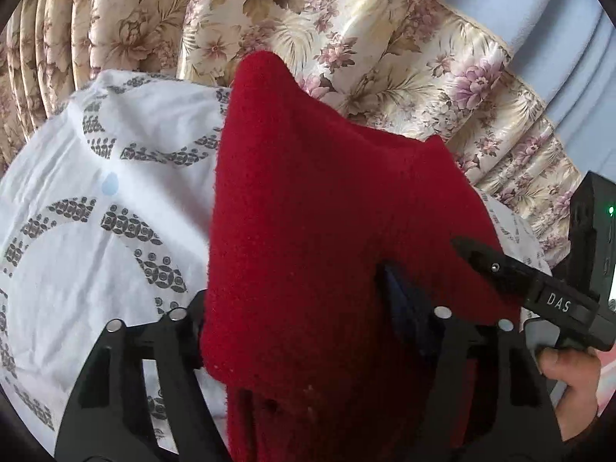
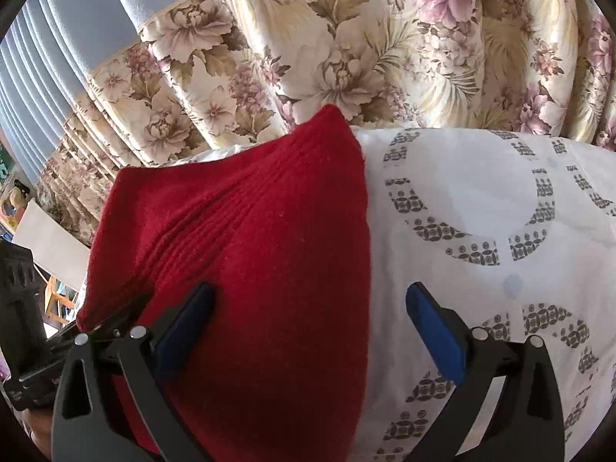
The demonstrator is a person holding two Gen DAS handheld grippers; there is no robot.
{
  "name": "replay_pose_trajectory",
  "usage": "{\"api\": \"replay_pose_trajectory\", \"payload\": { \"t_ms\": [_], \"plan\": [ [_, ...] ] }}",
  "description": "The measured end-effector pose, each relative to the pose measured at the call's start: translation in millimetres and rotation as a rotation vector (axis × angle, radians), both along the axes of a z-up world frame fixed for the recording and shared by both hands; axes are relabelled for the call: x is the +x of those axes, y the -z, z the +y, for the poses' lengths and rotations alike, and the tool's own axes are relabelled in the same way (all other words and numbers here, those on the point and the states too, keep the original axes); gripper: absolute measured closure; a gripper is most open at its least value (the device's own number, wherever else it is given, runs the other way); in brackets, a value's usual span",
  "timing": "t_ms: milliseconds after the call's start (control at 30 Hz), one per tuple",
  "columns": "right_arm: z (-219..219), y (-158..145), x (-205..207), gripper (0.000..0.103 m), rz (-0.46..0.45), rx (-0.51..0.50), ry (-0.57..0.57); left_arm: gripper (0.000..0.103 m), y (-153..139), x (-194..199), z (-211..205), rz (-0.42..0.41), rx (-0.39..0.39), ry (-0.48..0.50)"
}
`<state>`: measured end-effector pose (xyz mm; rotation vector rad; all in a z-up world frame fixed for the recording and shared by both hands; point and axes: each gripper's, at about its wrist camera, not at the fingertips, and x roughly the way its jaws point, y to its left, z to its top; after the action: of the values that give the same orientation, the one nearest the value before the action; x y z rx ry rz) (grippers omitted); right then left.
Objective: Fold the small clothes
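Two grippers are meeting at a red knitted garment (image 2: 238,254) lying on the white patterned sheet (image 2: 481,192). Left gripper (image 1: 308,331) is clamping its edge; right gripper (image 2: 308,327) is standing wide open, holding nothing.

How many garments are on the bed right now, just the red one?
1: a red knit garment lies on the white patterned sheet, between the right gripper's open fingers. Others may be hidden beneath it.

Red garment (image 1: 308,231): fuzzy matt knit wool, ribbed in places. Sheet (image 2: 481,192): thin smooth white cotton w/ grey print, creased. Curtain (image 2: 346,38): floral cloth, slight sheen. Right hand-held gripper (image 2: 308,331): matt black plastic, blue rubbery pads, shiny metal pins.
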<state>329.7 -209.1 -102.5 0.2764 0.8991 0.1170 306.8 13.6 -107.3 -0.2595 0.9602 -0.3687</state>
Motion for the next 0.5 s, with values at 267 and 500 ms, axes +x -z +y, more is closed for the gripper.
{"api": "replay_pose_trajectory", "payload": {
  "t_ms": [267,500],
  "plan": [
    [16.6,-7.2,1.3,0.036,-0.002,-0.009,-0.065,0.055,-8.3,-6.3,-13.3,-0.04,0.067,-0.005],
    [13.2,-18.3,-4.4,0.056,-0.046,-0.014,-0.075,0.068,-24.5,-11.1,-24.0,-0.073,0.137,0.002]
  ]
}}
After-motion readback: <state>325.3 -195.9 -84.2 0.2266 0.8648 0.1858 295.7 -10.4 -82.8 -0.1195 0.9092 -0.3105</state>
